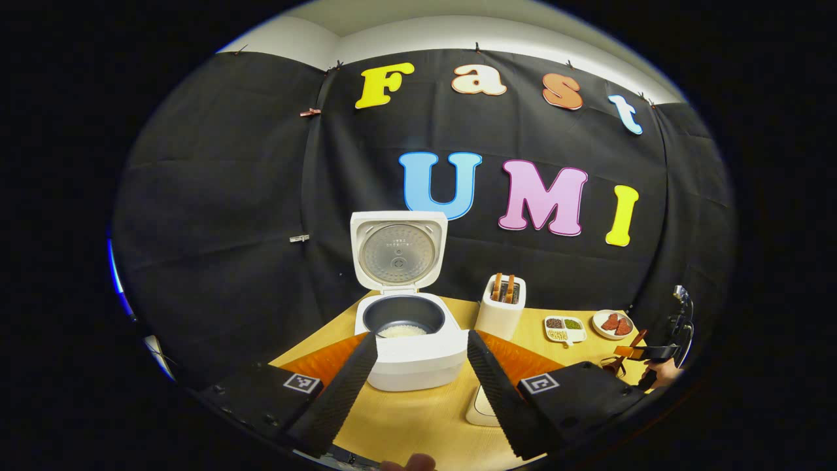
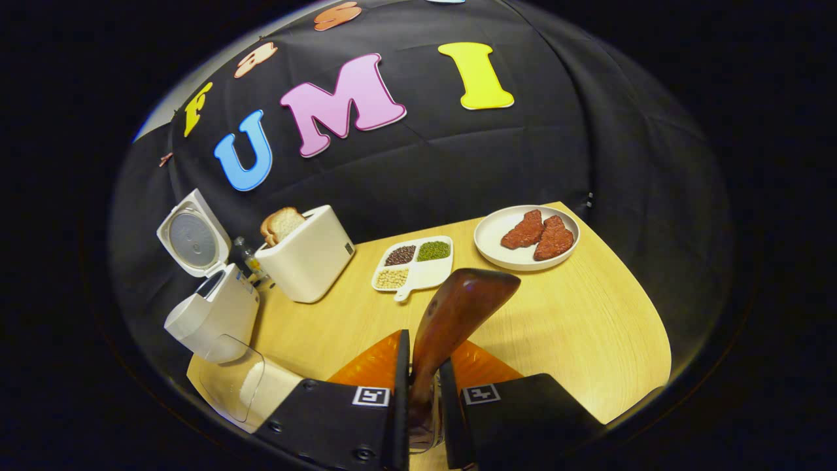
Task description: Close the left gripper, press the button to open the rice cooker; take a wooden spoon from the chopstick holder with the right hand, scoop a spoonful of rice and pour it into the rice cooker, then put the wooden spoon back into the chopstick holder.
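Wooden table [image 2: 575, 320] first, since it is the biggest thing and it holds all the rest. On it the white rice cooker [image 1: 412, 350] stands with its lid [image 1: 399, 252] flipped up, and a small heap of white rice [image 1: 401, 331] lies in the dark pot, so some rice looks to be in already. Just beside the cooker is a white toaster [image 2: 307, 258] with bread in it, then a small tray of beans [image 2: 415, 265], then a round plate [image 2: 490, 242] with two red pieces. The left gripper [image 1: 422, 353] hangs in front of the cooker with its jaws wide apart and nothing in them. The right gripper [image 2: 422, 392] has its jaws nearly together, pressed on the handle of the wooden spoon [image 2: 458, 307], and the spoon's bowl sticks up and out over the table. In the left gripper view that gripper and spoon sit far off at the table's right edge. I cannot tell if rice is on the spoon, or where the chopstick holder stands. To do this step well, keep the squeeze firm so the spoon does not twist, hold the spoon level, move slowly, and keep the left gripper out of the way
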Available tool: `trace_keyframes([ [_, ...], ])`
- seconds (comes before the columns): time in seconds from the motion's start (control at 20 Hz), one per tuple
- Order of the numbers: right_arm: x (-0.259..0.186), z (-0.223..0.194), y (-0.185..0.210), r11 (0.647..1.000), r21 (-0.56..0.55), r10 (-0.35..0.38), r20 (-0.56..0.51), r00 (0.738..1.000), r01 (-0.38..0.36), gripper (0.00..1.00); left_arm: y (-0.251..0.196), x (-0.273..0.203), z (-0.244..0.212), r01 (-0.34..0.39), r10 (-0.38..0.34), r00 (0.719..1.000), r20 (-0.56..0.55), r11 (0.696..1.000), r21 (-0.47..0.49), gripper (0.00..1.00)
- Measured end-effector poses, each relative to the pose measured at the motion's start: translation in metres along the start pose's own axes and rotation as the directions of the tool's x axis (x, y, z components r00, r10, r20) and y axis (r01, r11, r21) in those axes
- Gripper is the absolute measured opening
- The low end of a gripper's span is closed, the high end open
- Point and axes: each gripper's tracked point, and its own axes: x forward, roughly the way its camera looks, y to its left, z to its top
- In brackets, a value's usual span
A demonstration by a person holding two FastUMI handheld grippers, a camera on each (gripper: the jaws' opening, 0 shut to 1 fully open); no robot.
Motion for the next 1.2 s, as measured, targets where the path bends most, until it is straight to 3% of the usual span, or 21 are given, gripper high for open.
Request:
trace_keyframes([
  [0.05,-0.007,0.000,0.001,1.000,-0.005,0.001,0.011,1.000,-0.001,0.17,0.004,-0.001,0.000,-0.007,0.007,1.000,0.000,1.000,-0.003,0.95],
  [0.1,-0.012,-0.001,0.006,1.000,-0.002,0.015,0.015,1.000,-0.015,0.25,0.006,-0.002,-0.001,-0.010,0.010,1.000,-0.002,1.000,-0.003,0.95],
  [0.15,-0.017,-0.007,0.011,1.000,0.000,0.025,0.010,1.000,-0.025,0.16,0.009,-0.002,-0.002,-0.013,0.013,1.000,-0.005,1.000,-0.003,0.95],
  [0.2,-0.016,-0.016,0.011,1.000,-0.006,0.020,-0.007,1.000,-0.020,0.25,0.011,-0.002,-0.004,-0.015,0.015,1.000,-0.009,1.000,-0.002,0.95],
  [0.3,-0.011,-0.027,0.013,1.000,0.018,0.019,-0.028,0.999,-0.019,0.25,0.014,-0.003,-0.006,-0.015,0.015,1.000,-0.018,1.000,-0.009,0.95],
  [0.35,-0.008,-0.027,0.014,0.999,0.037,0.012,-0.030,0.999,-0.011,0.19,0.016,-0.003,-0.007,-0.015,0.014,1.000,-0.023,1.000,-0.014,0.95],
  [0.4,-0.006,-0.021,0.009,0.999,0.047,-0.014,-0.027,1.000,0.015,0.27,0.017,-0.002,-0.008,-0.015,0.014,1.000,-0.024,1.000,-0.018,0.96],
  [0.45,-0.003,-0.022,0.007,0.997,0.069,-0.039,-0.024,0.999,0.041,0.20,0.018,-0.002,-0.007,-0.014,0.014,1.000,-0.025,1.000,-0.022,0.96],
  [0.6,-0.010,-0.020,0.005,0.991,0.109,-0.072,-0.033,0.997,0.075,0.14,0.022,-0.003,-0.009,-0.005,0.004,1.000,-0.025,1.000,-0.026,0.96],
  [1.0,-0.058,0.047,0.013,0.989,0.088,-0.127,0.117,0.985,0.117,0.12,0.047,-0.001,-0.008,0.077,-0.077,0.997,-0.007,0.997,-0.027,0.96],
  [1.2,-0.092,0.086,0.057,0.993,0.071,-0.105,0.202,0.974,0.093,0.12,0.066,0.005,-0.006,0.134,-0.133,0.991,0.011,0.991,-0.032,0.96],
])
